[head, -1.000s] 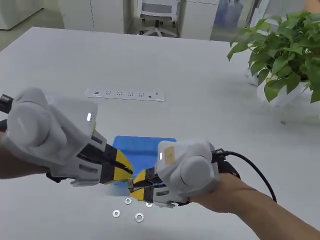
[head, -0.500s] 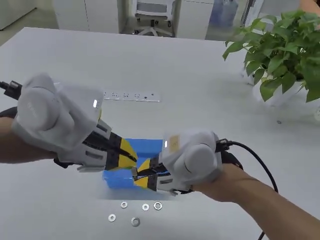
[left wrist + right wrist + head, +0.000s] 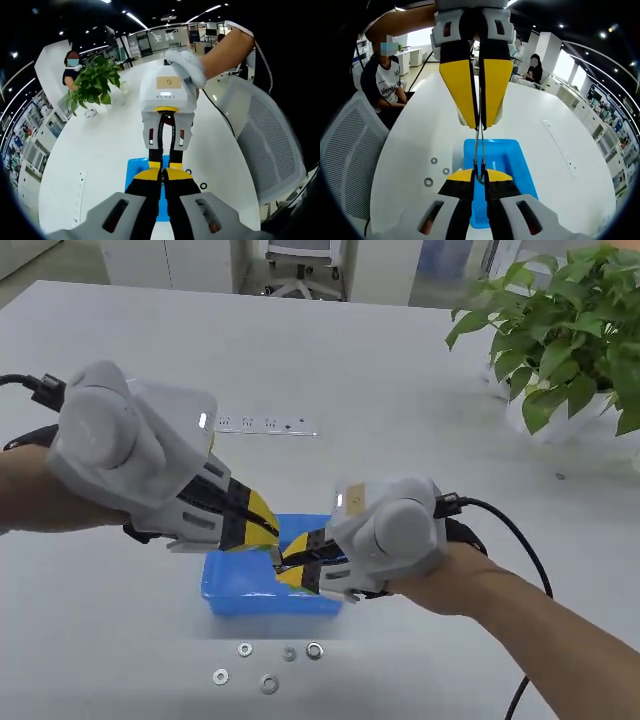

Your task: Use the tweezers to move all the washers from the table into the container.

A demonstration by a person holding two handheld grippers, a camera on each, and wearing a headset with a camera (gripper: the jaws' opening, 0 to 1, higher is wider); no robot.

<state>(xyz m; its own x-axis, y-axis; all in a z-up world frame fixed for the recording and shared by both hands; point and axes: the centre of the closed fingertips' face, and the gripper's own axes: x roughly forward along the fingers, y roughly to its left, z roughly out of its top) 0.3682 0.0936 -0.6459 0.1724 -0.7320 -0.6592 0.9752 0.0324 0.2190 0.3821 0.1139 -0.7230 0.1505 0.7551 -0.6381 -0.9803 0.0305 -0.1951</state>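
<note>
White table [image 3: 400, 390], washers [image 3: 314, 650] beside container [image 3: 240, 595], left claw [image 3: 268, 532] and right claw [image 3: 286, 565] pinching tweezers [image 3: 479, 145] (above it)

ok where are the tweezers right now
In the right gripper view the tweezers span between the left claw and the right claw, both shut on them, over the blue container.

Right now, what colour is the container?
The container is solid blue; the right gripper view shows it best.

The left gripper [image 3: 162, 171], fingers [image 3: 148, 176] pressed together, is met tip to tip by the right gripper [image 3: 162, 164], with a blue rectangular container [image 3: 133, 172] beneath the fingertips.
</note>
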